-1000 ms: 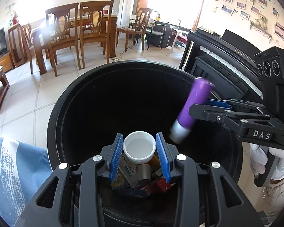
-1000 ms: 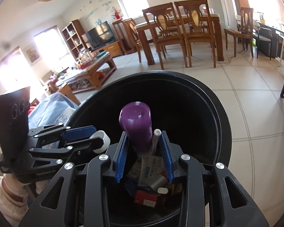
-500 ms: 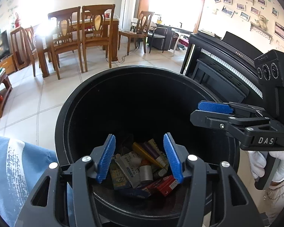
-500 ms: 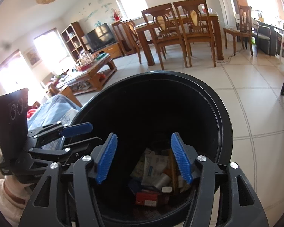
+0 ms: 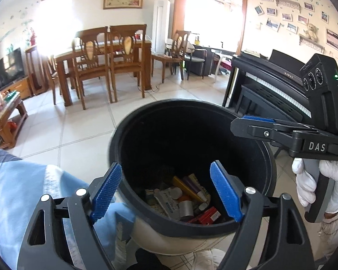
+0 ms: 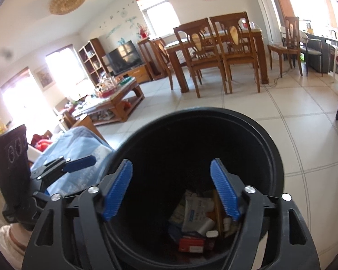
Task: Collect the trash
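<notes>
A round bin with a black rim (image 5: 128,121) (image 6: 275,148) stands on the tiled floor below both grippers. Trash lies at its bottom: tubes, packets, a grey cap and a red box (image 5: 208,216) (image 6: 190,245). My left gripper (image 5: 166,193) hovers over the near rim, jaws still opening, nothing between its blue pads. My right gripper (image 6: 172,191) hangs above the bin mouth, jaws also opening and empty. The right gripper (image 5: 256,121) shows from the side in the left wrist view, held by a white-gloved hand (image 5: 304,184). The left gripper (image 6: 78,163) shows at the left of the right wrist view.
A light-blue cloth (image 5: 22,193) lies left of the bin. A black piano (image 5: 266,85) stands to the right. Dining table and chairs (image 5: 106,54) are farther back, with a coffee table (image 6: 115,103) full of items and a TV (image 6: 124,56) by the wall.
Both grippers opened: the white cup left my left gripper and the purple bottle left my right one, and neither is held now. Both hands have risen and pulled back from the bin.
</notes>
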A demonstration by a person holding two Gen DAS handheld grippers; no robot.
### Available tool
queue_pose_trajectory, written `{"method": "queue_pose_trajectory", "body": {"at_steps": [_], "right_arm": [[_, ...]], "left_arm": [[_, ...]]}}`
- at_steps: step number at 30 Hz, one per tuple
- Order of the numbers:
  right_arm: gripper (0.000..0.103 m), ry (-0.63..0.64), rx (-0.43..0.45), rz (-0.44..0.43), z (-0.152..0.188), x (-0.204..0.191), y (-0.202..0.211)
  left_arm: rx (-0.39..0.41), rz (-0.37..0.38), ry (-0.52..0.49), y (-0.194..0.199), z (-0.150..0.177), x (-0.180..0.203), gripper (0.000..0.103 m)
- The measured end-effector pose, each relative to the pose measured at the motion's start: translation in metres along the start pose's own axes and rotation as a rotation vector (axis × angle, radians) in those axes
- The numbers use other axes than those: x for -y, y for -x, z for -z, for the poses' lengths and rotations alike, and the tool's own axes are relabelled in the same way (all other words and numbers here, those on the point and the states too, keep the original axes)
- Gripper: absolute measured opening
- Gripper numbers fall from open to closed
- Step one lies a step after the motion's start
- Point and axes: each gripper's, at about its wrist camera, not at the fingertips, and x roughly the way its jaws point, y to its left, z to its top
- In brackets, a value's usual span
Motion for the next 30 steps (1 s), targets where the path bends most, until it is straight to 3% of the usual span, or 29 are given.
{"method": "queue_pose_trajectory", "body": {"at_steps": [2,4,10,24,30], "right_arm": [[0.083,-0.005,0.005,-0.015,-0.003,-0.010,-0.001],[0.088,-0.006,0.011,-0.031,-0.006,-0.023,-0.003],[0.096,0.038,-0.004,-0.063,-0.011,-0.071,-0.015],[0.098,0.232,0.001,-0.175,-0.017,-0.240,-0.059],[0.098,0.288,-0.002,-0.249,-0.003,-0.317,-0.090]], "left_arm": [[0.023,-0.028,0.014,0.013,0.002,-0.006,0.093],[0.056,-0.063,0.028,0.026,0.003,-0.013,0.098],[0.102,-0.159,0.080,0.064,0.007,-0.039,0.098],[0.161,-0.394,0.265,0.163,0.048,-0.128,0.098],[0.169,-0.591,0.364,0.210,0.085,-0.174,0.098]]}}
